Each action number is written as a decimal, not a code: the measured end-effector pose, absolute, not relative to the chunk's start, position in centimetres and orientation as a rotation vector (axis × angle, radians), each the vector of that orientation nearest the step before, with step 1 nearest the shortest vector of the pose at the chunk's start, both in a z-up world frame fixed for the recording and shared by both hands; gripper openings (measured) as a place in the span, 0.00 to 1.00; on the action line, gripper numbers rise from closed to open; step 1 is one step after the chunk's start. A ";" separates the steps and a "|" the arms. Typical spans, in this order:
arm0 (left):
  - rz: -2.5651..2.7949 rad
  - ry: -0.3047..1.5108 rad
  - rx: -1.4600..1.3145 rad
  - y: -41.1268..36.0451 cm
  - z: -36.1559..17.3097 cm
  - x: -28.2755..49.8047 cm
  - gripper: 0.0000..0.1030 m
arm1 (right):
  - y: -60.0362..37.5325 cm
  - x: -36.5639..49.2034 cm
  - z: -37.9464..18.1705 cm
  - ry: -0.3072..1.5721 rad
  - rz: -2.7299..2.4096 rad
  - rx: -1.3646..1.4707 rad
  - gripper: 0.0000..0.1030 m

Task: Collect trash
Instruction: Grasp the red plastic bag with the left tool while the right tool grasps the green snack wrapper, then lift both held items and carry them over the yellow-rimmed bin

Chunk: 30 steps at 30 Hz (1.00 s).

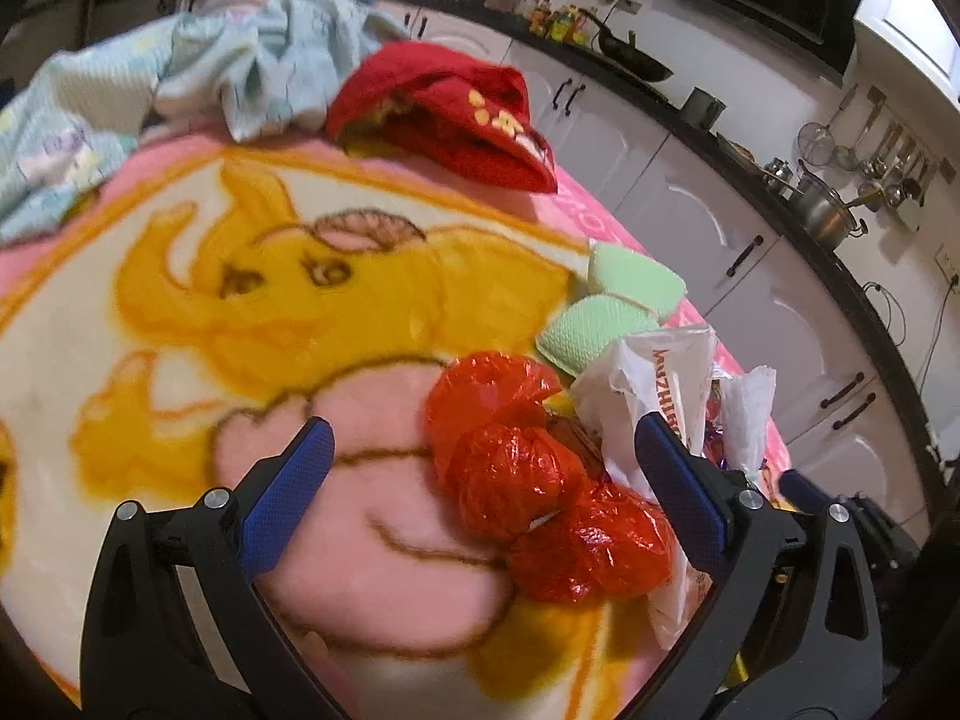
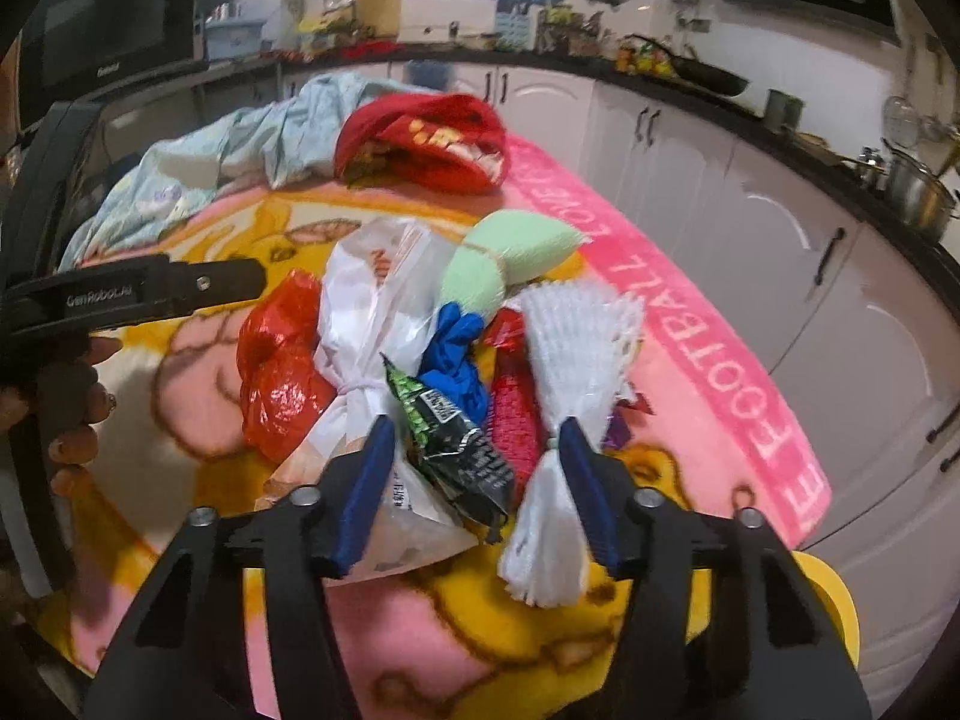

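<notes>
Trash pile (image 2: 420, 372) on blanket (image 2: 690, 360); both hand-held grippers spread wide, hovering

the lower part of the white plastic bag (image 1: 654, 384) lies behind the red plastic bag (image 1: 540, 468) and one blue finger of the left gripper (image 1: 480, 498), and its printed lettering is cut short and unreadable. in the right wrist view a blue glove (image 2: 453, 354) and a red mesh piece (image 2: 513, 414) are partly buried under a green-black wrapper (image 2: 447, 432) and a white foam net (image 2: 570, 360). the wrapper's print is too small to read. the pink blanket (image 2: 690, 360) runs off the bottom edge. counter items at the back are too small to tell.
</notes>
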State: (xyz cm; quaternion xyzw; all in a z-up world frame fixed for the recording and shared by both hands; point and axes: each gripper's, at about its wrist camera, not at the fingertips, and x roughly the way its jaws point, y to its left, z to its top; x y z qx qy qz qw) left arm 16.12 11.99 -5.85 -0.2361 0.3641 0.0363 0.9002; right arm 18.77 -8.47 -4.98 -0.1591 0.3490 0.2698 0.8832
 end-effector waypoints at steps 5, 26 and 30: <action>0.051 0.807 -0.559 12.3 -7.5 17.2 0.77 | -7.9 19.5 -5.3 0.757 0.588 -0.337 0.28; -0.028 0.755 -0.480 11.8 -6.4 14.1 0.21 | -8.7 16.8 -3.0 0.684 0.607 -0.259 0.20; 0.005 0.697 -0.433 11.9 -4.5 12.5 0.21 | -8.9 16.0 -2.4 0.668 0.612 -0.246 0.20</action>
